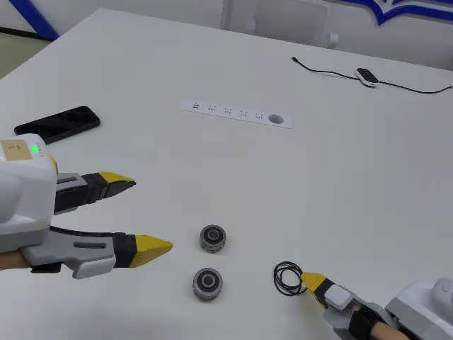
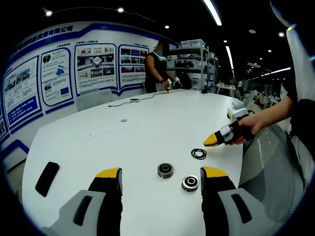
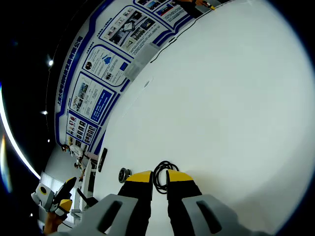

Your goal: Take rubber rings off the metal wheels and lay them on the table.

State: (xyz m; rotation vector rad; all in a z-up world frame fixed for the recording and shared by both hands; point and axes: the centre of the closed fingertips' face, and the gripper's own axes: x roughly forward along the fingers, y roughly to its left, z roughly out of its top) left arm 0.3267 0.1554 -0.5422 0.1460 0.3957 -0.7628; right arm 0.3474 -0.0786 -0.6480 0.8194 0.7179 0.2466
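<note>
Our left gripper point(image 1: 152, 214) hovers over the table point(image 1: 318, 177) with its fingers spread wide and empty. In the left gripper view they frame the far metal wheel point(image 2: 165, 170) and the near metal wheel point(image 2: 190, 183). The right gripper point(image 3: 161, 178) has its fingers almost together, with a strand of the rubber rings point(image 3: 157, 169) in the slit; we cannot tell whether they pinch it. In the head view the rings lie flat on the table right of the wheels, one yellow fingertip touching them. The wheels are too small for us to tell whether they carry rubber.
</note>
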